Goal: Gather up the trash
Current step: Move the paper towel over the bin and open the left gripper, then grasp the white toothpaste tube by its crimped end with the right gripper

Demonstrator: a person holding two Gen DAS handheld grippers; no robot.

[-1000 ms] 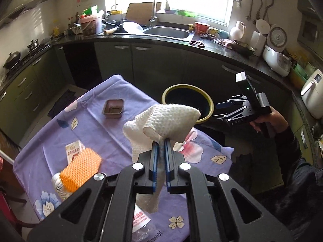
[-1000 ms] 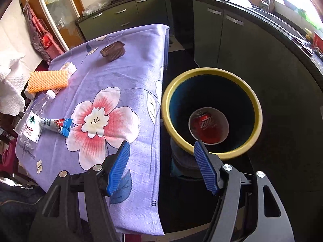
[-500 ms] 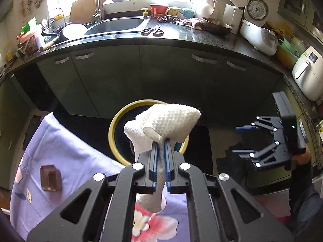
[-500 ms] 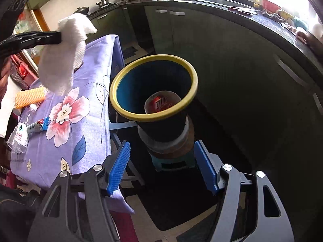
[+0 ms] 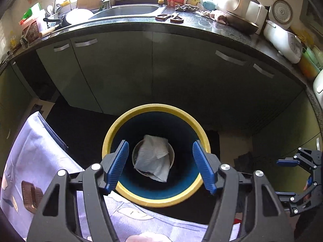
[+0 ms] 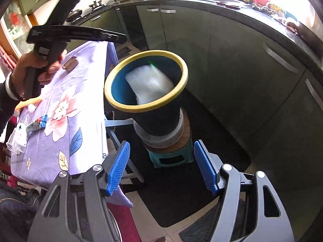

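Both grippers: black angular frames, silver screw heads, 2 ribbed blue pads (image 6: 119,169) each; dark sleeve (image 6: 6,94) with white cuff.

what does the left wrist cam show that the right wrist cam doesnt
Only the left wrist view looks straight down the bin, showing the white paper towel lying at the bottom, and the scissors on the counter. Only the right wrist view shows the teal stool under the bin, the hand holding the left gripper, whose jaws are opening with nothing between them, and the toothpaste tube. Both show the yellow-rimmed bin and purple tablecloth.
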